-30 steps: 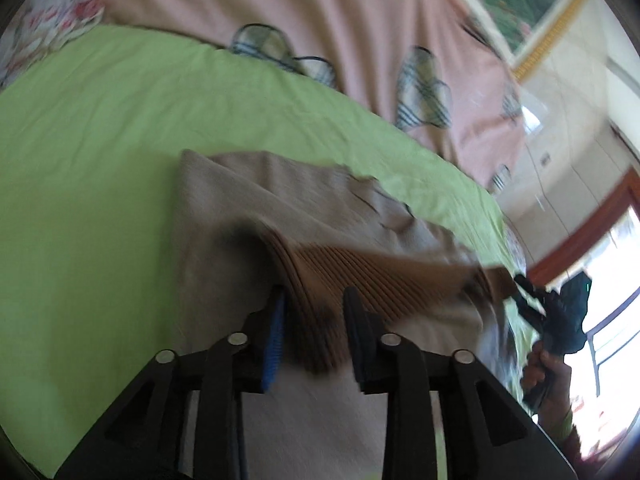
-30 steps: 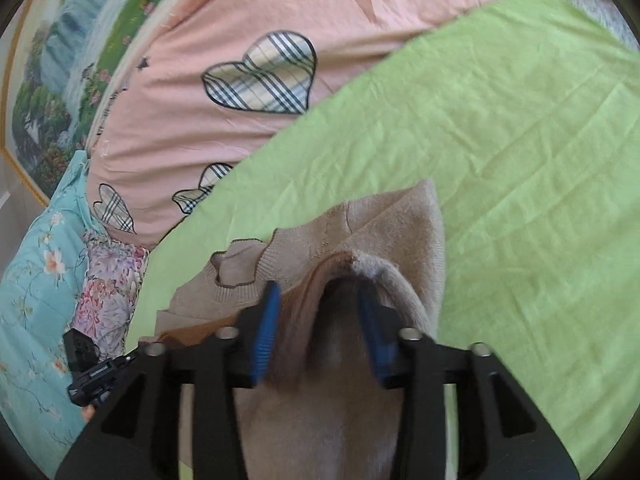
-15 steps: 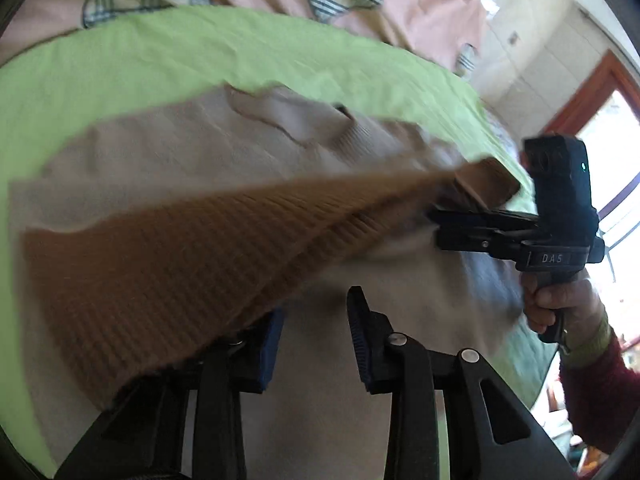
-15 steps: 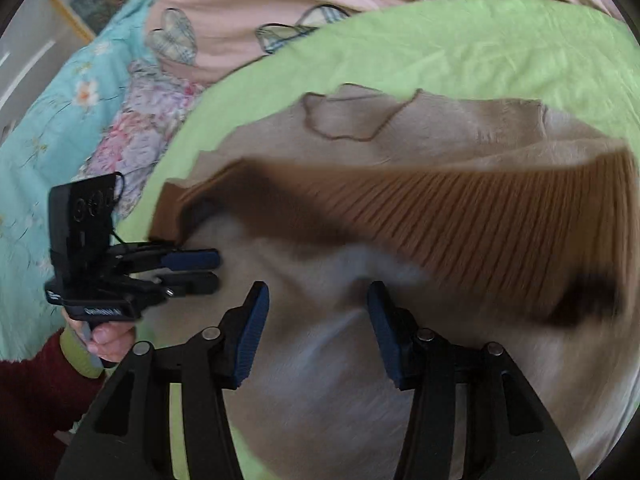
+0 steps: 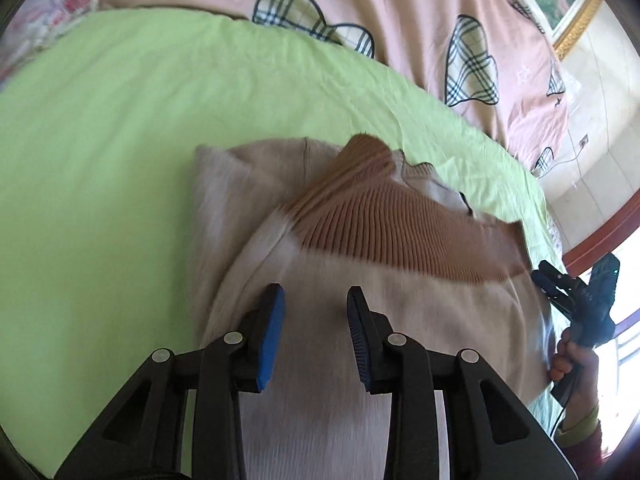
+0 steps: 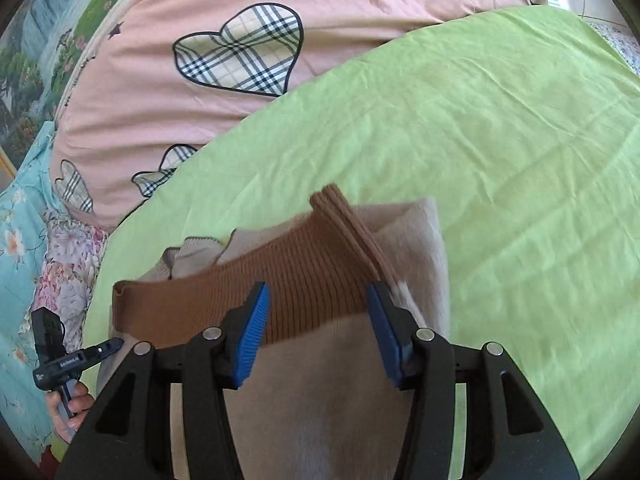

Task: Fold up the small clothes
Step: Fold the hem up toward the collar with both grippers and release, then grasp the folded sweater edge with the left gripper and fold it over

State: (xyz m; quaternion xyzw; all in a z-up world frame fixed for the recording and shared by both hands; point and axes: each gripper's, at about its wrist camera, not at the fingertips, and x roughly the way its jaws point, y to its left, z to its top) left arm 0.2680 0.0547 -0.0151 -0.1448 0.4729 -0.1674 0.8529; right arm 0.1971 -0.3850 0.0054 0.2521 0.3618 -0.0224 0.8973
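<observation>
Bed, green sheet (image 5: 120, 160); pink quilt (image 6: 160, 100) with plaid hearts at the far side. No brand seen.

Beige sweater (image 5: 400, 320) lies mid-sheet, brown ribbed hem (image 6: 312, 276) folded across it and covering part of the neckline. Near end is cut off under my rigs, edges blurred.

Left gripper (image 5: 316, 320): jaws spread over beige knit, pinching nothing.

Right gripper (image 6: 318, 320): jaws spread over the hem, just been opening, nothing clamped.

White label (image 6: 69, 361) on the left tool, too small to read.
</observation>
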